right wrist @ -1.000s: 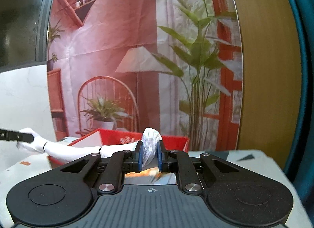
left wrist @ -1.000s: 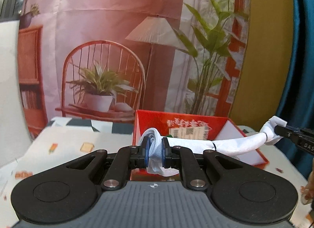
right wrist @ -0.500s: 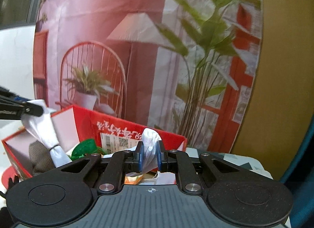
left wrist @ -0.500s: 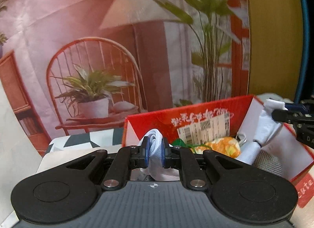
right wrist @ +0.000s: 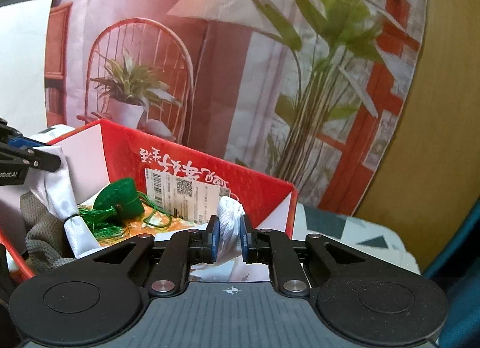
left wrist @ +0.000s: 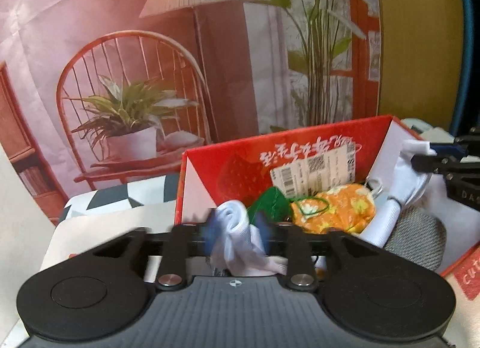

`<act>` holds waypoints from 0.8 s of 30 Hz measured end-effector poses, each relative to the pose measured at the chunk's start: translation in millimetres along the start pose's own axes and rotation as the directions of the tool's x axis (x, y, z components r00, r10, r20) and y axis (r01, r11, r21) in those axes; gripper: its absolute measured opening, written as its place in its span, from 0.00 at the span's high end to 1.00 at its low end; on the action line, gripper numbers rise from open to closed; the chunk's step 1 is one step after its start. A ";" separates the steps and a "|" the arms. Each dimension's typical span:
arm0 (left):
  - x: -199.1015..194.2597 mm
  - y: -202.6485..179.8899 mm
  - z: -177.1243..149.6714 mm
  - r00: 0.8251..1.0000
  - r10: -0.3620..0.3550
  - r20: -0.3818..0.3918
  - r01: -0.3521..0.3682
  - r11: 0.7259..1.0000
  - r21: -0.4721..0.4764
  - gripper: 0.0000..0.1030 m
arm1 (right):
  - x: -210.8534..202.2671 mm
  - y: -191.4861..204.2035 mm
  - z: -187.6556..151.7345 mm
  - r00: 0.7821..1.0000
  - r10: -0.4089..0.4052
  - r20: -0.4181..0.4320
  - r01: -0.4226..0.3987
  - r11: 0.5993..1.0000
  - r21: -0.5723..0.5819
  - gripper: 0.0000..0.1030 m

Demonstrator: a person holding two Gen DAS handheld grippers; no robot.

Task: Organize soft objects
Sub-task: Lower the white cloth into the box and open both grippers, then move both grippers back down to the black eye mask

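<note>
A long white cloth (left wrist: 235, 228), tied with a thin black band, hangs over the open red box (left wrist: 228, 168). One end lies between the blurred blue pads of my left gripper (left wrist: 238, 229); its jaws are opening and stand apart from the cloth. The other end (right wrist: 229, 222) is pinched in my right gripper (right wrist: 229, 238), which is shut on it just inside the box's near right corner. From the left wrist, the right gripper (left wrist: 435, 162) shows at the right edge with the cloth (left wrist: 402, 180) drooping below it. From the right wrist, the left gripper (right wrist: 30, 159) shows at the left edge.
Inside the box lie a green tasselled pouch (right wrist: 120, 198), an orange flowered soft piece (left wrist: 336, 210) and a grey knitted item (left wrist: 414, 237). A printed backdrop with a chair and plants stands close behind. A patterned tablecloth (right wrist: 345, 228) surrounds the box.
Both grippers have come forward and down over the red box with the cloth, which was stretched between them and now sags inside. The left jaws have spread apart; the right stays shut.
</note>
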State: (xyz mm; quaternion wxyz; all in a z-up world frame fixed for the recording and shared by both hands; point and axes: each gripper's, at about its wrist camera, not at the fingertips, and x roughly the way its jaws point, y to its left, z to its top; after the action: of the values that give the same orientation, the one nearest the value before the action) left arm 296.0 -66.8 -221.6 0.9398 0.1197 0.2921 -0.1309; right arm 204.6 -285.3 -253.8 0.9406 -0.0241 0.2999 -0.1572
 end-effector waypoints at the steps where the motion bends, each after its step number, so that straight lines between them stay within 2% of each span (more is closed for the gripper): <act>1: -3.5 1.8 0.1 1.000 -0.011 0.021 0.011 1.000 -0.008 0.37 | -0.9 -1.4 -1.0 1.000 -0.002 0.005 0.001 1.000 0.012 0.85; 2: -6.8 2.4 0.4 0.999 -0.017 0.039 0.018 1.000 -0.015 0.25 | -3.0 -3.1 -1.8 1.000 -0.002 0.015 0.002 1.000 0.020 0.80; 3: -9.5 2.8 1.0 0.998 -0.022 0.055 0.023 1.000 -0.018 0.18 | -5.2 -4.2 -2.4 1.000 -0.005 0.024 0.004 1.000 0.026 0.76; 5: -16.9 4.9 1.8 0.996 -0.040 0.080 0.042 0.999 -0.028 0.10 | -11.0 -6.9 -3.3 0.999 -0.009 0.047 0.007 0.999 0.040 0.74; 8: -28.6 7.3 1.0 0.992 -0.086 0.097 0.091 0.995 -0.049 0.01 | -22.6 -10.3 -4.3 0.996 -0.001 0.085 -0.005 0.998 0.070 0.63; 10: -38.0 7.6 -1.9 0.989 -0.103 0.108 0.110 0.992 -0.059 0.00 | -32.5 -13.2 -4.8 0.993 0.018 0.119 -0.030 0.994 0.102 0.48; 12: -46.4 9.0 -6.1 0.984 -0.137 0.117 0.146 0.987 -0.068 0.00 | -46.4 -15.3 -7.1 0.984 0.046 0.175 -0.071 0.988 0.140 0.27; 16: -66.5 9.7 -23.0 0.975 -0.180 0.127 0.192 0.978 -0.083 0.00 | -67.9 -11.5 -14.6 0.973 0.066 0.223 -0.102 0.983 0.154 0.10; 17: -72.1 10.1 -28.4 0.973 -0.190 0.130 0.202 0.976 -0.087 0.00 | -73.7 -9.6 -17.4 0.970 0.068 0.235 -0.107 0.982 0.157 0.01; 24: -103.4 10.1 -75.3 0.976 -0.181 0.124 0.196 0.973 -0.122 0.00 | -107.9 -1.3 -43.6 0.954 0.065 0.292 -0.137 0.963 0.233 0.00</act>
State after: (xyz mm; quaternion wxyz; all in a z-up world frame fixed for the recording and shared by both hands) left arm 178.0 -16.4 -220.4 0.9439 0.0204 0.2571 -0.2064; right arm 96.1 -250.9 -229.3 0.9760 0.0884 0.1416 -0.1399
